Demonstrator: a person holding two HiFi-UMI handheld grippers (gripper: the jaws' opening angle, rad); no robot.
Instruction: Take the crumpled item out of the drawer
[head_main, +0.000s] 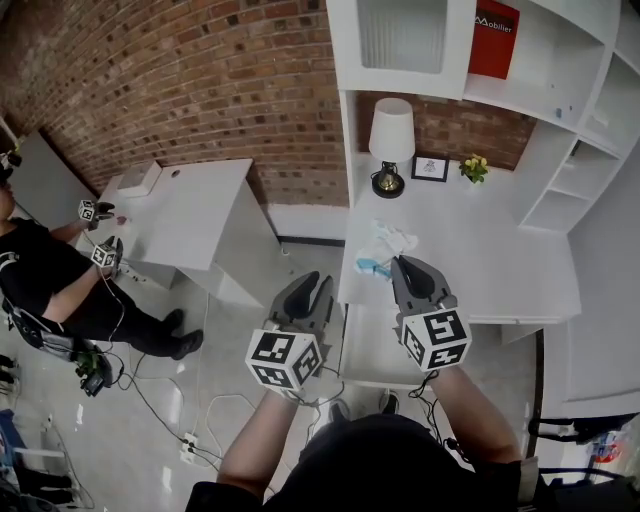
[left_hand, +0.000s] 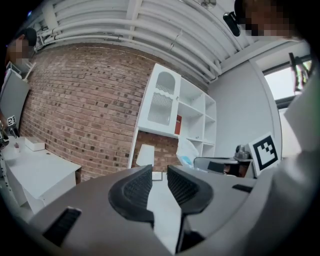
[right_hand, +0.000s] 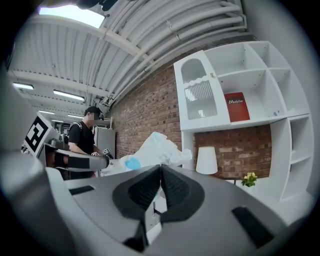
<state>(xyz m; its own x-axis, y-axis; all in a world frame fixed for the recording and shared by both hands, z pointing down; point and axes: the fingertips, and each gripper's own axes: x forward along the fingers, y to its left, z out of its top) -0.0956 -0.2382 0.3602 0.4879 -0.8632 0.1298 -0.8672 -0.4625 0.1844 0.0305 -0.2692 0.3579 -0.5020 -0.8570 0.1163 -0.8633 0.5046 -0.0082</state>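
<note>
The crumpled white item with a blue patch (head_main: 385, 243) lies on top of the white desk (head_main: 480, 260), near its front left corner. It also shows ahead in the left gripper view (left_hand: 187, 152) and the right gripper view (right_hand: 152, 150). My right gripper (head_main: 405, 262) hovers just in front of the item, jaws shut with nothing between them (right_hand: 160, 167). My left gripper (head_main: 312, 283) hangs left of the desk edge, its jaws a narrow gap apart and empty (left_hand: 159, 170). A white drawer (head_main: 372, 350) juts out under the desk front, between the grippers.
On the desk's back stand a lamp (head_main: 391, 140), a small picture frame (head_main: 430, 168) and yellow flowers (head_main: 473, 168). White shelves (head_main: 560, 90) rise above and to the right. A person (head_main: 50, 280) sits at a second white table (head_main: 190, 215) on the left; cables (head_main: 190, 420) lie on the floor.
</note>
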